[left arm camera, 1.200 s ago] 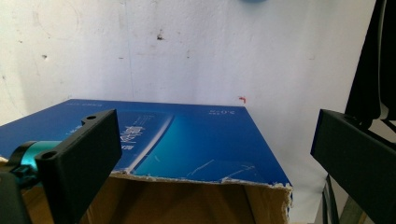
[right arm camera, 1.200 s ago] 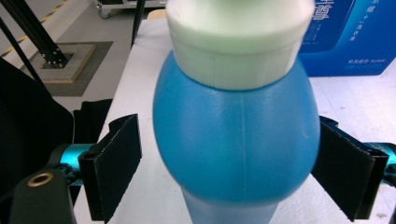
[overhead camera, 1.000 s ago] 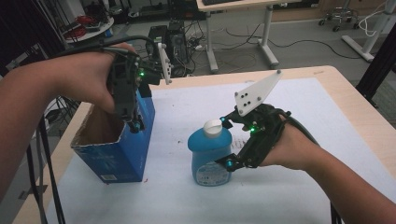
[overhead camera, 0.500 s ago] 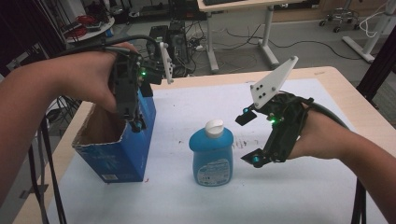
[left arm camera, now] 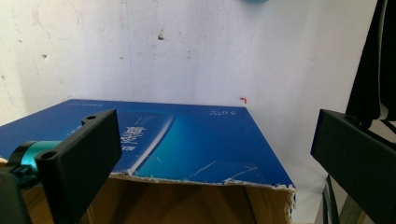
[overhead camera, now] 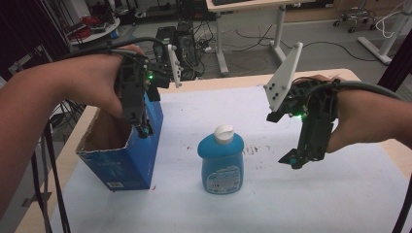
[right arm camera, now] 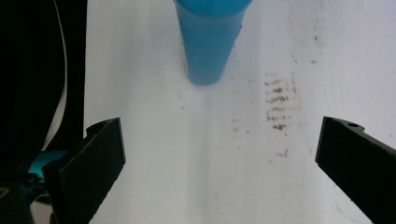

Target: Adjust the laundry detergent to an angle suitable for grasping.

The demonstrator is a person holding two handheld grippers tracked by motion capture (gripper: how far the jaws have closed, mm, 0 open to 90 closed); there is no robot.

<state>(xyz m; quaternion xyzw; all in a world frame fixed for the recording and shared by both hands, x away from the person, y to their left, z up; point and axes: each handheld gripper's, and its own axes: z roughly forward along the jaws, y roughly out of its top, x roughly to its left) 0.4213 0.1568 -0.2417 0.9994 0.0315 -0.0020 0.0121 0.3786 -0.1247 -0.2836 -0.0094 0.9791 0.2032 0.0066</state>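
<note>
A blue bottle [overhead camera: 221, 162] with a white cap [overhead camera: 224, 134] stands upright mid-table on the white cover. My right gripper [overhead camera: 282, 140] hangs open a short way to its right, apart from it. In the right gripper view the bottle [right arm camera: 210, 42] stands ahead, beyond the wide-set jaws of my right gripper [right arm camera: 219, 158]. An open-topped blue cardboard box [overhead camera: 127, 155] stands at the left. My left gripper [overhead camera: 140, 127] points down over its right wall. In the left gripper view my left gripper [left arm camera: 210, 154] is open, with the box's torn rim [left arm camera: 201, 179] between the jaws, untouched.
The white cover [overhead camera: 340, 194] shows dark smudges [overhead camera: 250, 149] just right of the bottle. The wooden table edge [overhead camera: 398, 155] runs along the right. Beyond the far edge are desk legs, cables and a computer case [overhead camera: 187, 46] on the floor.
My right gripper has let go of the bottle and drawn back to the right, jaws apart. The bottle stays upright. The left gripper has held still over the box.
</note>
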